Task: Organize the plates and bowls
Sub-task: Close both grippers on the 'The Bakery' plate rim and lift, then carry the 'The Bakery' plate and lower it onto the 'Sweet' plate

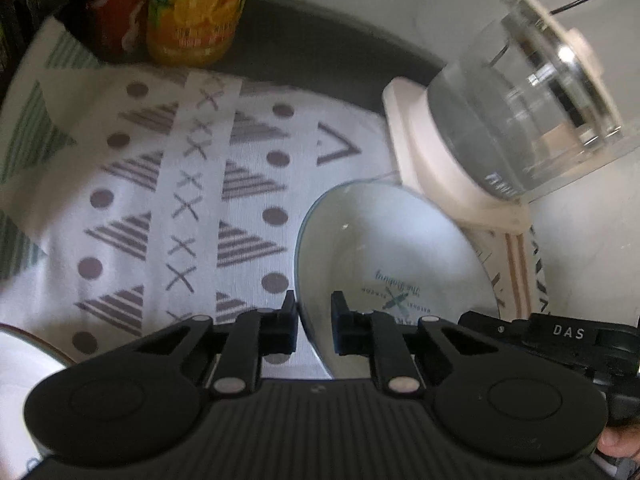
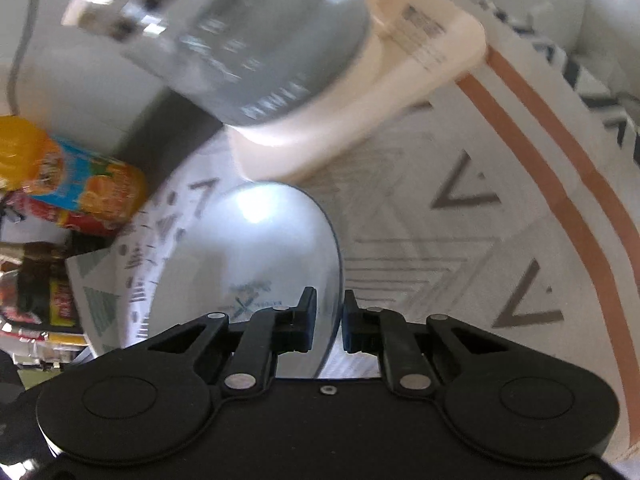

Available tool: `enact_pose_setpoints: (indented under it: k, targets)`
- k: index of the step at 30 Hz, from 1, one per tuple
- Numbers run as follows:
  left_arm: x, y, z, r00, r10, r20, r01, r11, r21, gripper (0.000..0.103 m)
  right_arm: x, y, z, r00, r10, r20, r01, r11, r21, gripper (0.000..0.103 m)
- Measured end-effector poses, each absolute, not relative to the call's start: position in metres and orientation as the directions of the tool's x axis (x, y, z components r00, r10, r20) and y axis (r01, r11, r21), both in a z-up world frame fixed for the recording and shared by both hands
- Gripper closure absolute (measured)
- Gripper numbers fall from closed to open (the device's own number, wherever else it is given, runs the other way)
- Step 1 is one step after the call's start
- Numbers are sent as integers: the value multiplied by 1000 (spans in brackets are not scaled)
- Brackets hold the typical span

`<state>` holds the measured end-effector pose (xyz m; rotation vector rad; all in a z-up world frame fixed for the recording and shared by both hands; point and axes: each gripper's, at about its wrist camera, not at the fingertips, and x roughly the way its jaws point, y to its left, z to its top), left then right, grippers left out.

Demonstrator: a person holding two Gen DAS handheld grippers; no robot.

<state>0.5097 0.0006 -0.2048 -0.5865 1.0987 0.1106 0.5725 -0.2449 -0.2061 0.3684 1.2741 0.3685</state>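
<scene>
A white bowl (image 1: 392, 240) with a thin blue rim and a printed logo inside sits tilted over the patterned cloth. My left gripper (image 1: 315, 316) is shut on its left rim, one finger inside and one outside. In the right wrist view the same bowl (image 2: 248, 240) has its right rim pinched by my right gripper (image 2: 329, 308). The right gripper's black body (image 1: 560, 336), marked DAS, shows beyond the bowl in the left wrist view. Another white dish (image 1: 24, 364) with a brown rim peeks in at the lower left.
A glass kettle (image 1: 532, 100) on a beige base (image 1: 432, 172) stands just behind the bowl, close to its far rim. An orange juice bottle (image 1: 196, 12) and a red cola bottle (image 1: 114, 4) stand at the back left. The patterned tablecloth (image 1: 180, 200) covers the table.
</scene>
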Motion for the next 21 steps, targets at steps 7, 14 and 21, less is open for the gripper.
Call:
enact_pose_setpoints:
  k: [7,14,21]
  targets:
    - [500,10,-174,539,-146,-830,-357,852,-382,89,558,-226,-176,332,466,-820,-158,885,439,89]
    - [478,23,-146,590,-133,-796,-357,842,-405,89,539,-217,-152,376,482,-792,-194,876,441,89]
    - [444,35,-136,617,-116,-778,-378,824,-422,89,514,-200,-140,384,488,-784,-230,872,431,89]
